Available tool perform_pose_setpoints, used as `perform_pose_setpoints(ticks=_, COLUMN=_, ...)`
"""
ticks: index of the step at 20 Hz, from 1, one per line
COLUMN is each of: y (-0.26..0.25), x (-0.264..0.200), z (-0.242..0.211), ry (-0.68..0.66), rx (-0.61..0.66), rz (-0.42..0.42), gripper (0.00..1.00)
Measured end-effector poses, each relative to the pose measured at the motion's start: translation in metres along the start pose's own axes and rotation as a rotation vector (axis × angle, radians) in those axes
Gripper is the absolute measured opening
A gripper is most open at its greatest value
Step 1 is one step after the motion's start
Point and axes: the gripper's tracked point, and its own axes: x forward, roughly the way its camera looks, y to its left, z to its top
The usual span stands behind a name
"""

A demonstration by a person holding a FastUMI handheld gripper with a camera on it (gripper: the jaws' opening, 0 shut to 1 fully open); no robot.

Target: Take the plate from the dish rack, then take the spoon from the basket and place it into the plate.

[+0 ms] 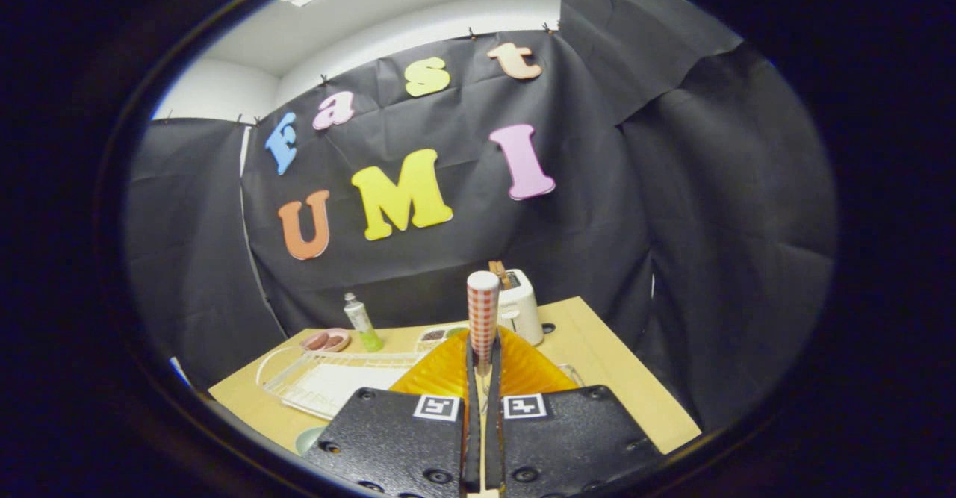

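My gripper (483,352) is shut on the spoon (483,307). Its red-and-white checked handle with a white tip stands upright above the fingertips, held over the table. Whether the spoon's bowl end is in the basket is hidden by the fingers. Just behind and under the fingers lies the ribbed orange basket (526,369). A white wire dish rack (328,382) rests on the table to the left of the basket. A pale green curved rim, possibly the plate (308,438), peeks out beside the left finger block near the table's front edge.
On the light wooden table (620,386), a white toaster (520,305) stands beyond the basket. A green-and-white tube (362,322) and a pink dish (326,340) with brown pieces sit at the back left. The black cloth wall closes the back and right sides.
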Motion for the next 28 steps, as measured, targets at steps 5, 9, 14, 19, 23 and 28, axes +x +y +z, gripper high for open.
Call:
perform_pose_setpoints(ticks=5, y=0.091, x=-0.022, z=-0.039, ry=0.035, rx=-0.035, rz=0.095, gripper=0.08)
perform_pose_setpoints(ticks=9, y=0.149, x=-0.022, z=-0.092, ry=0.105, rx=-0.081, rz=0.142, gripper=0.08)
perform_pose_setpoints(ticks=14, y=0.195, x=-0.017, z=-0.144, ry=0.166, rx=-0.06, rz=0.165, gripper=0.08)
perform_pose_setpoints(ticks=19, y=0.222, x=-0.015, z=-0.19, ry=0.233, rx=-0.06, rz=0.175, gripper=0.08)
perform_pose_setpoints(ticks=23, y=0.237, x=-0.012, z=-0.213, ry=0.27, rx=-0.033, rz=0.183, gripper=0.08)
perform_pose_setpoints(ticks=28, y=0.245, x=-0.007, z=-0.221, ry=0.271, rx=-0.007, rz=0.199, gripper=0.12)
